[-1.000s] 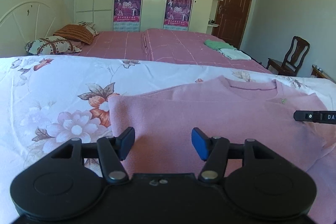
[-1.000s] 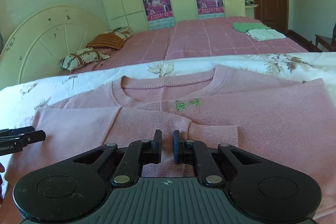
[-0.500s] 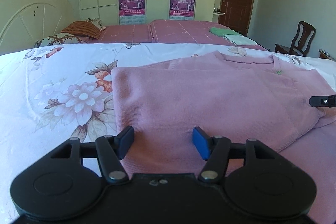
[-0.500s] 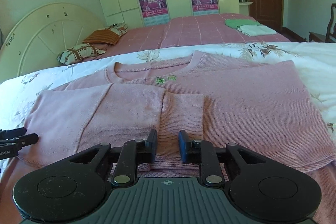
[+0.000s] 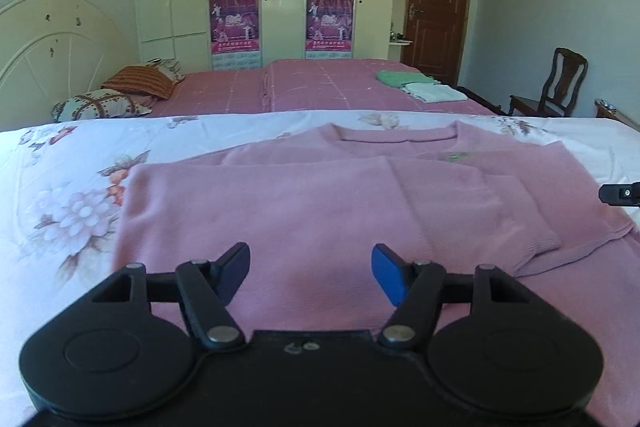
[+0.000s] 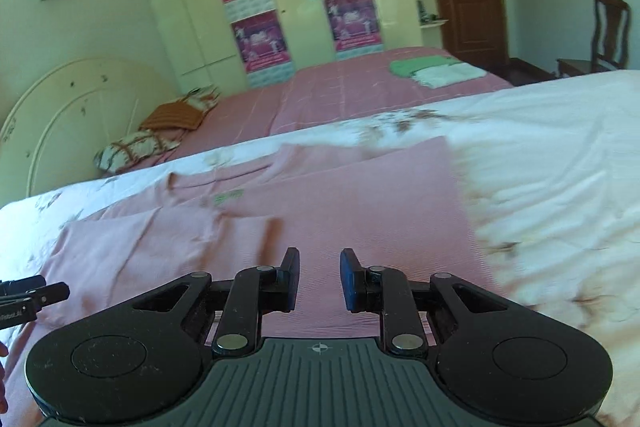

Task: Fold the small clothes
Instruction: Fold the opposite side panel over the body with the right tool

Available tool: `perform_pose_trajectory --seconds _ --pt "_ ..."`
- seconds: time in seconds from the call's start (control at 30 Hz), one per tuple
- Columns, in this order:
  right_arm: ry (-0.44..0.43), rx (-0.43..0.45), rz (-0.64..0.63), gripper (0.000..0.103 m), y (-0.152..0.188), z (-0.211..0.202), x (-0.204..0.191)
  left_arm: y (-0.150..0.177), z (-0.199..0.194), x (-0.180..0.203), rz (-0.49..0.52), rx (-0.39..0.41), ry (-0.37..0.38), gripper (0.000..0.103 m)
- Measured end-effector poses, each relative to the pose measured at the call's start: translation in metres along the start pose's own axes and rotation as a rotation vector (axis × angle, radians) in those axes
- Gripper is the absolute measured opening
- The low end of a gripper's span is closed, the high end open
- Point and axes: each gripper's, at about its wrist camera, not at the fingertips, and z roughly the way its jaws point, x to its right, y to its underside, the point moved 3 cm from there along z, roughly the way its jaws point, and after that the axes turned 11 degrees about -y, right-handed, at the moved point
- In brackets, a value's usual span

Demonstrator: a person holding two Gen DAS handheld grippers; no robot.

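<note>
Both empty: left gripper [image 5: 311, 269] spread wide over the pink sweater [image 5: 320, 211] near its hem; right gripper [image 6: 319, 277] parted by a narrower gap, over the sweater's right half. Sweater lies flat on the floral bedspread [image 5: 60, 187], sleeves folded across the chest, collar on its far side.

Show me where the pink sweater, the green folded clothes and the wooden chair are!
pink sweater [image 5: 304, 211], left wrist view, on the folded-over front panel.
green folded clothes [image 5: 400, 77], left wrist view, on the top of the pile.
wooden chair [image 5: 566, 75], left wrist view, on its backrest.
</note>
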Motion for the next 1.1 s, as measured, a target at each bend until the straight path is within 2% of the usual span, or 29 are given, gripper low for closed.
perform_pose_trajectory --seconds 0.13,0.3,0.43,0.6,0.7,0.77,0.87,0.97,1.03,1.1 --pt "0.030 0.015 0.015 0.022 -0.020 -0.007 0.037 -0.013 0.011 0.038 0.043 0.035 0.017 0.066" --pt "0.020 0.038 -0.004 0.021 -0.055 0.003 0.078 -0.032 0.035 0.067 0.036 0.026 0.022 0.066" --pt "0.020 0.020 -0.001 0.021 -0.074 0.028 0.104 -0.041 0.053 0.082 0.054 0.014 -0.031 0.067" --pt "-0.012 -0.010 -0.023 0.021 -0.077 0.055 0.116 -0.033 0.067 0.081 0.039 -0.061 -0.088 0.068" --pt "-0.011 -0.073 -0.052 0.021 -0.070 0.073 0.124 -0.028 0.069 0.084 0.045 -0.064 -0.111 0.070" --pt "-0.013 -0.079 -0.085 0.021 -0.064 0.077 0.127 -0.029 0.067 0.086 0.046 -0.066 -0.125 0.070" --pt "-0.010 -0.082 -0.103 0.021 -0.063 0.073 0.125 -0.032 0.049 0.085 0.032 -0.063 -0.115 0.065" --pt "-0.082 -0.061 -0.083 0.021 -0.063 0.044 0.119 -0.022 0.024 0.084 0.052 -0.048 -0.115 0.067" --pt "-0.118 -0.068 -0.087 0.021 -0.054 0.020 0.117 -0.010 0.018 0.084 0.053 -0.077 -0.114 0.073" --pt "-0.143 -0.088 -0.073 0.021 -0.039 -0.003 0.114 -0.002 0.014 0.086 0.021 -0.100 -0.066 0.079"
